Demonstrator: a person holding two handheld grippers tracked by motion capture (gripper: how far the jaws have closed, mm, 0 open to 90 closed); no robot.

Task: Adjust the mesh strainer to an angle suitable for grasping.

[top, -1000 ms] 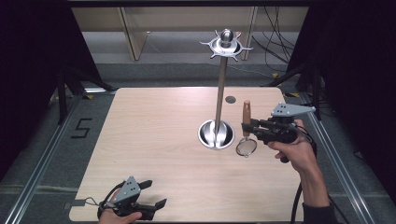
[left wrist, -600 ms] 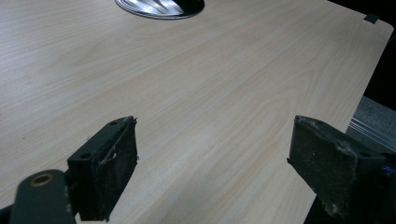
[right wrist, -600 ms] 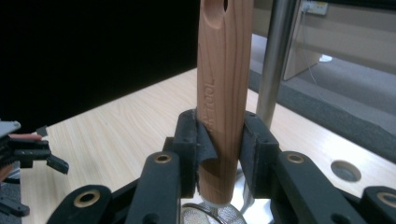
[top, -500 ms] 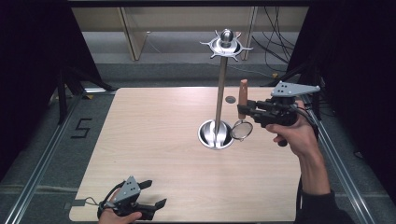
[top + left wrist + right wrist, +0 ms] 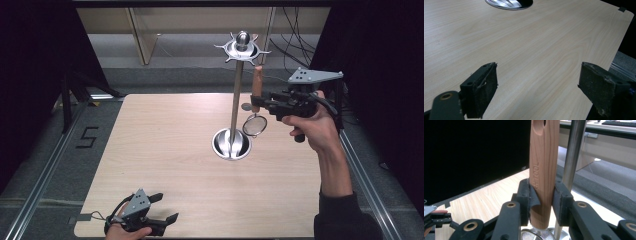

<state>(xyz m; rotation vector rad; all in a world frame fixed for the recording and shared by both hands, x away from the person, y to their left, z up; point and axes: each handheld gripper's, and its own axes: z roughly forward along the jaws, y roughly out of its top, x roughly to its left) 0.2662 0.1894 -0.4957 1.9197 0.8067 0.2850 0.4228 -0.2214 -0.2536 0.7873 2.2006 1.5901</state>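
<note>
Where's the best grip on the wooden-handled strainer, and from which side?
Grip the wooden handle low down, just above the mesh bowl, coming in level from the side. The handle stands upright, so jaws either side of its round shaft clamp squarely and the bowl hangs free below. The right gripper holds it that way, beside the steel stand's pole; the handle's top hole stays free, probably for hanging.

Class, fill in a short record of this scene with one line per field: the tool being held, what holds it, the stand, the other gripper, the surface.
tool: small strainer with a wooden handle, handle upright, mesh hanging below
held by: right gripper, jaws shut on the handle, lifted off the table
stand: metal pole on a round base, ring of hooks at the top, close beside the strainer
other gripper: left gripper, jaws open, holding nothing, at the near edge
surface: light wooden table
</note>
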